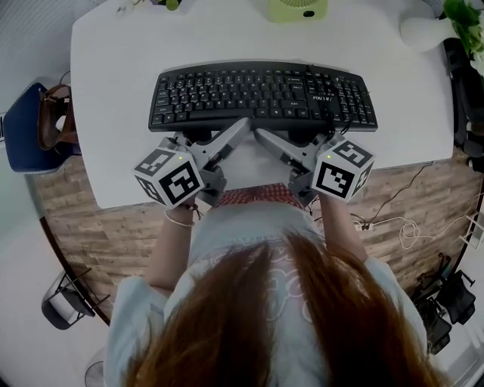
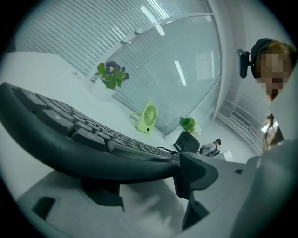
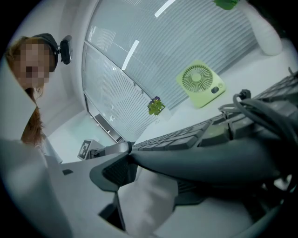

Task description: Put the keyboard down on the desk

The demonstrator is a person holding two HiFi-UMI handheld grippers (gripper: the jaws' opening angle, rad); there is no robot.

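**Both grippers on the front rim of the keyboard**

I hold the left gripper and the right gripper low and side by side at the near edge of the worktop, their marker cubes overhanging that edge. They angle inward, toward the middle of the keyboard.

In the left gripper view, the fingers pinch the keyboard's front rim: one pad bears on the rim and the other lies beneath it. The right gripper view shows the same grip, mirrored.

The keyboard lies square across the middle of the worktop, long side parallel to the near edge. I cannot tell whether its base touches the surface.

Bare white surface shows at both ends of the keyboard and in a strip in front of it. A green fan stands at the far edge, well apart. A black cable crosses the right-hand keys.

A small white mark beside the number pad is too small to read.
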